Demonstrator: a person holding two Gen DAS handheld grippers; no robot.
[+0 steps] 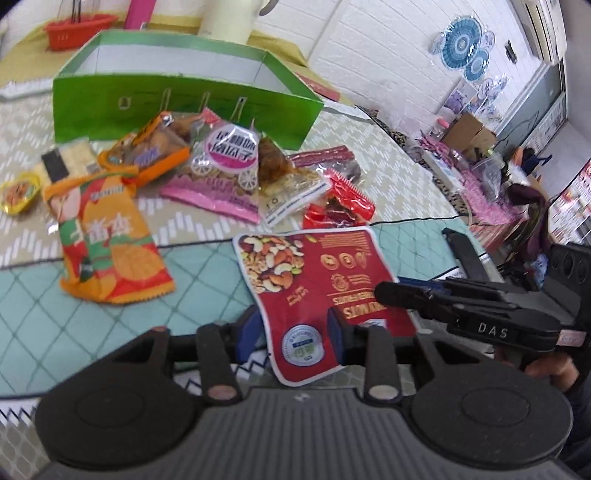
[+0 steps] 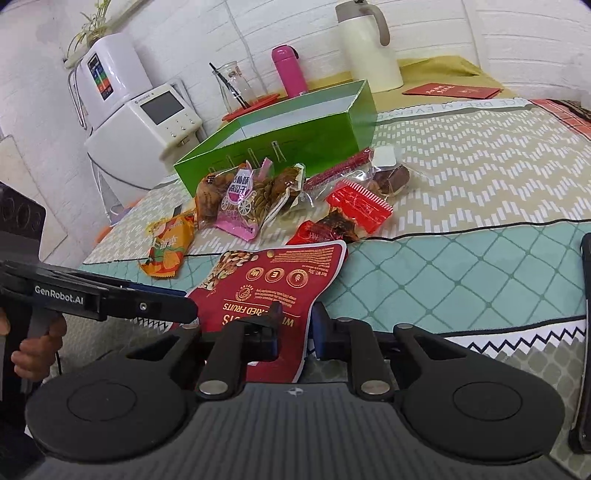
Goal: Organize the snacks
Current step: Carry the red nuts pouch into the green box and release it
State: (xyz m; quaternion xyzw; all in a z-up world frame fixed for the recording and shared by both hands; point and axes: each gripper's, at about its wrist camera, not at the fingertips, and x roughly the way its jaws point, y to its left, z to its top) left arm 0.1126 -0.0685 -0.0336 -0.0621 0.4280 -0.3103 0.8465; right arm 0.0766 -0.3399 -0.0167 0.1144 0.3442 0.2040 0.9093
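A red mixed-nuts pouch [image 1: 314,280] lies on the teal part of the tablecloth, near edge toward me; it also shows in the right wrist view [image 2: 273,280]. My left gripper [image 1: 295,332] is open, its blue pads either side of the pouch's near end. My right gripper [image 2: 295,332] is nearly closed on the pouch's near edge; from the left it appears as a black arm [image 1: 461,310]. Beyond lie an orange chip bag [image 1: 107,240], a pink seed bag [image 1: 225,173] and red candy wrappers [image 1: 343,206]. An open green box [image 1: 177,92] stands behind them.
A cream jug [image 2: 369,48], a pink flask [image 2: 290,70], a glass jar with straws [image 2: 234,85] and a red basket [image 1: 77,29] stand behind the box. White appliances [image 2: 147,122] are at the left. A black phone [image 1: 461,254] lies at the right edge.
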